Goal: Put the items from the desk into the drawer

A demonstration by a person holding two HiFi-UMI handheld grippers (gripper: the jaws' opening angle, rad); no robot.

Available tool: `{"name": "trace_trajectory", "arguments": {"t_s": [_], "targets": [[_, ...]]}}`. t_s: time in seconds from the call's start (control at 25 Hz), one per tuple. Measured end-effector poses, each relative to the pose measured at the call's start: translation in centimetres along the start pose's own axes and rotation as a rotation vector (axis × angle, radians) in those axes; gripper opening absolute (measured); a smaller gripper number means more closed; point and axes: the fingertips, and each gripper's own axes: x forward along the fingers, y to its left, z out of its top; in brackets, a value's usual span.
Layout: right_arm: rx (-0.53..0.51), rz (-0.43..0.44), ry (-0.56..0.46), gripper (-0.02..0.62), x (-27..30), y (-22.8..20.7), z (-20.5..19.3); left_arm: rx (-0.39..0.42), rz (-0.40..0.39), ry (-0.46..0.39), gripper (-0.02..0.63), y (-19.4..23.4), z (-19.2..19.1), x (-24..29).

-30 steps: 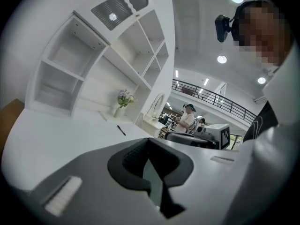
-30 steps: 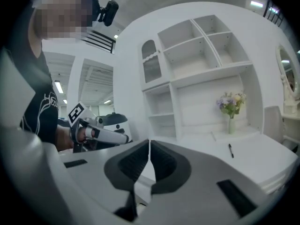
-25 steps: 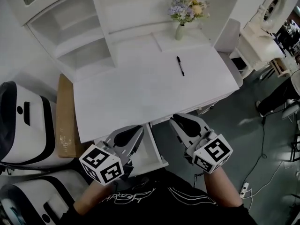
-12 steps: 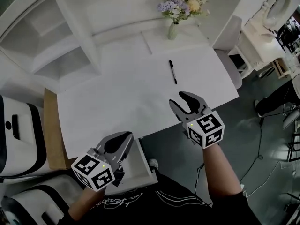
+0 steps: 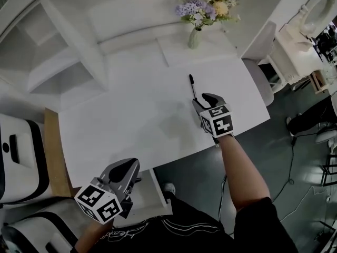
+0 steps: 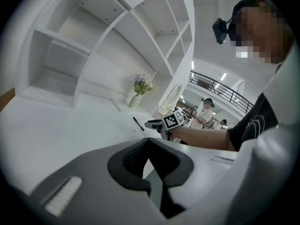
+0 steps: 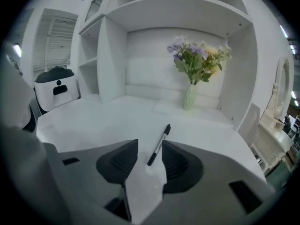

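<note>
You face white open shelving (image 5: 60,67), with a vase of flowers (image 5: 195,35) in its middle alcove. To your right lies dark grey floor (image 5: 287,141), and beyond it a white dressing table (image 5: 297,42) with a round mirror (image 5: 316,5).

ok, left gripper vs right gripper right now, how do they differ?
Jaws: the left gripper has them together, empty; the right gripper has just been opening and holds them apart, the pen's near end between them, not gripped. Place: the left gripper hangs at the open drawer; the right gripper is out over the desk. Both carry marker cubes.
</note>
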Motion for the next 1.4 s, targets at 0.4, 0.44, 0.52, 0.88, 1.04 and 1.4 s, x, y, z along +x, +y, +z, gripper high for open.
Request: {"name": "trace_trajectory", "arguments": {"t_s": [0.4,0.44,0.52,0.88,1.04,1.4], "targets": [[0.037,-0.014,0.16,0.126,4.1,-1.1,-2.6,-0.035,0.048,0.005,0.009,1.6,-1.2,-1.0],[0.043,-0.019,0.173,0.116,4.2,-1.3,-2.8,-0.036,0.048,0.004,0.009,1.6,-1.2,-1.0],[0.062,-0.023,0.184,0.092,4.3,-1.4,-3.0,-0.036,0.05,0.002,0.009,1.6,-1.3,-1.2],[0.155,0.002,0.173,0.044,4.6,-1.2,-3.1,-0.037,0.052,0.005,0.009,1.6,-2.3,-2.5],[0.223,-0.002,0.157,0.043,4.4,-1.6,-2.8,-0.034,0.062,0.012,0.009,1.2,-2.6,-3.5],[0.296,0.005,0.049,0.041,0.5,0.4,-0.1,-0.02,0.059,-0.003,0.009,0.0,-3.5,-6.8]]}}
